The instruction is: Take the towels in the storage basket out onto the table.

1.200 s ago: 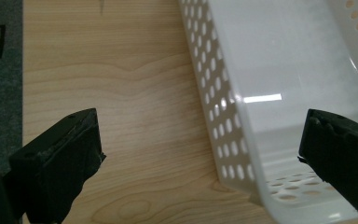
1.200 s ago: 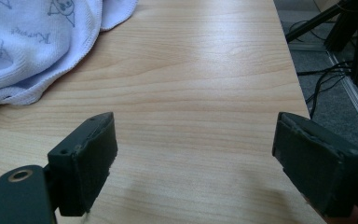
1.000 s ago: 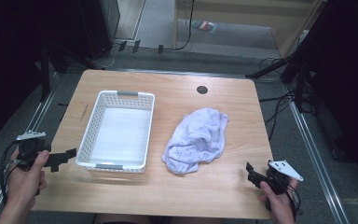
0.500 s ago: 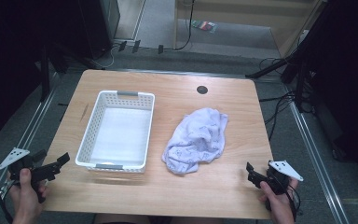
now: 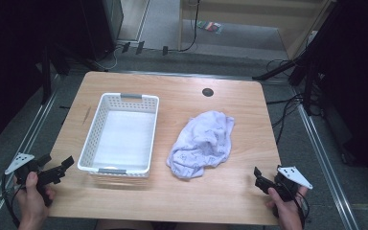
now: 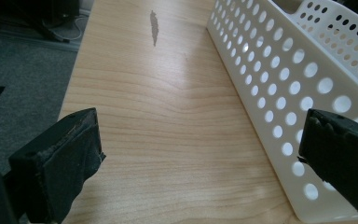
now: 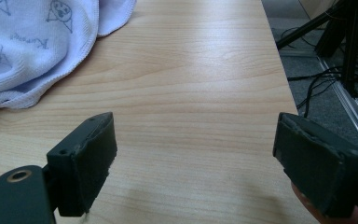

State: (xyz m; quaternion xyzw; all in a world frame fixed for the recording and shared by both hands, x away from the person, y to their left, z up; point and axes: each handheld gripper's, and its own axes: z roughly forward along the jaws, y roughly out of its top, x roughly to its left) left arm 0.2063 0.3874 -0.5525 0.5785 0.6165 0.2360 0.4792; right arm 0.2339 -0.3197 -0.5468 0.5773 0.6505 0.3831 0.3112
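A white perforated basket (image 5: 134, 169) stands empty on the left half of the wooden table (image 5: 220, 196). To its right lies a crumpled pale lilac cloth (image 5: 203, 143) with small printed figures. My left gripper (image 5: 63, 167) is held at the table's front-left corner, open, just left of the basket's near end. In the left gripper view its jaws (image 6: 200, 154) stand wide apart over bare wood, with the basket wall (image 6: 284, 79) on the right. My right gripper (image 5: 259, 178) sits open at the front-right edge. Its own view (image 7: 200, 161) shows the cloth (image 7: 37, 42) ahead to the left.
A round cable hole (image 5: 207, 91) lies near the table's far edge. A dark streak (image 6: 154, 27) marks the wood left of the basket. Cables and stand legs (image 7: 335, 51) lie on the grey floor beyond the right edge. Bare wood spans the front strip between the grippers.
My left gripper dropped back toward the front-left corner and tilted, then shifted slightly right toward the basket. The right gripper, cloth and basket have stayed put.
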